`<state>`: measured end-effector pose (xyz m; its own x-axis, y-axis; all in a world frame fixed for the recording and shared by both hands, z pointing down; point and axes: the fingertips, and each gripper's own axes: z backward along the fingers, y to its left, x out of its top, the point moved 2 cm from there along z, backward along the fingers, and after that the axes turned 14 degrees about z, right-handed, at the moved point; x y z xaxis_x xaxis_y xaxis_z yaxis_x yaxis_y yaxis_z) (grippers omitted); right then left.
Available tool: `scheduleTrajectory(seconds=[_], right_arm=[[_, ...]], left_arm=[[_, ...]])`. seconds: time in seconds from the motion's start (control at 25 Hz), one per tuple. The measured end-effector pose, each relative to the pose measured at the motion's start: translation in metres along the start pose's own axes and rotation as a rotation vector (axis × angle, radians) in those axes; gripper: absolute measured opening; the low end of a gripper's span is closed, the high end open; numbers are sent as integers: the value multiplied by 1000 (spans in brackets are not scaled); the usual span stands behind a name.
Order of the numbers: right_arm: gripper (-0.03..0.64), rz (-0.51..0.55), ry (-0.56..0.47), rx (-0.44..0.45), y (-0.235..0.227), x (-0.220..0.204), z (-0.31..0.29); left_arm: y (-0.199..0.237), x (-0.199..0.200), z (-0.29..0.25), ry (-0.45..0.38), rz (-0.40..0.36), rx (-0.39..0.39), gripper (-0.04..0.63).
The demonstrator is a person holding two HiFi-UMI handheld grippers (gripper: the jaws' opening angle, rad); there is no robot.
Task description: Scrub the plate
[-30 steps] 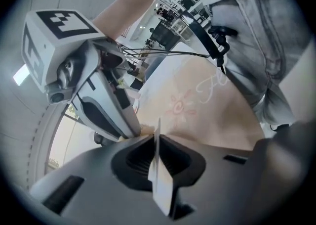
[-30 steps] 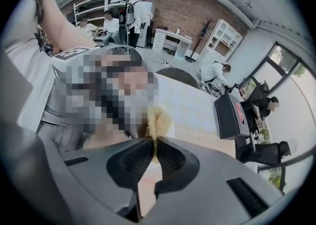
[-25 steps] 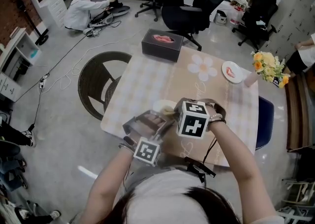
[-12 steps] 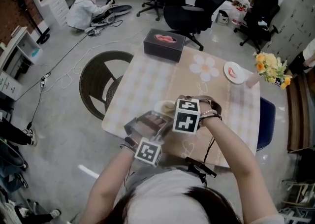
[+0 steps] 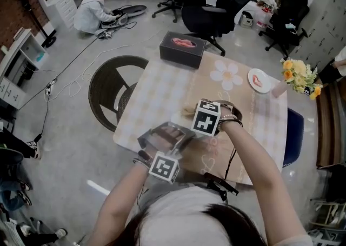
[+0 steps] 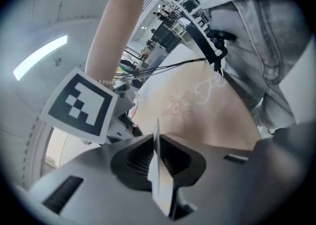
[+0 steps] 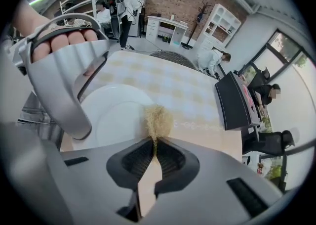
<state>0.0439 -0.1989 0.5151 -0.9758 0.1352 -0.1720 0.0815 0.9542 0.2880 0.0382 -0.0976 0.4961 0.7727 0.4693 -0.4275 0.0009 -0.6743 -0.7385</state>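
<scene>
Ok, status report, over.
Left gripper shut on plate rim. Right gripper shut on brush, bristles at plate edge. Nothing seen in the way.

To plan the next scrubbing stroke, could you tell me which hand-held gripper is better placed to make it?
Right: the right hand-held gripper is shut on the scrubber, its tuft at the edge of the white plate. The left hand-held gripper is shut on that plate's rim, likely steadying it.
</scene>
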Motion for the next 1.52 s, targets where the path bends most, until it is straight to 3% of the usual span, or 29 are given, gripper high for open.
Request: scheduleTrajectory(seconds=[0.4,0.6,0.8,1.0,1.16,1.28,1.52], right_arm=[[28,-89,-24,-75,-10,-16,-8],[28,-98,-152,-63,-5,-1,30],[28,6,-251,9,14,22,63],[28,134,-229,59,29,35,75],[28,170,-218,121,33,40,71],[28,196,-203,161,33,44,62],[28,223,-138,135,23,50,48]], left_arm=[[-2,0,-1,-4,-3,-1,28],[-2,0,0,-2,-15,3,28],[-1,-3,-1,-3,-24,19,28],[-3,-4,0,13,-50,18,28],[-1,-2,-2,7,-55,52,28],[-6,-5,-2,28,-79,18,28],[-9,-3,-2,33,-60,-12,28]])
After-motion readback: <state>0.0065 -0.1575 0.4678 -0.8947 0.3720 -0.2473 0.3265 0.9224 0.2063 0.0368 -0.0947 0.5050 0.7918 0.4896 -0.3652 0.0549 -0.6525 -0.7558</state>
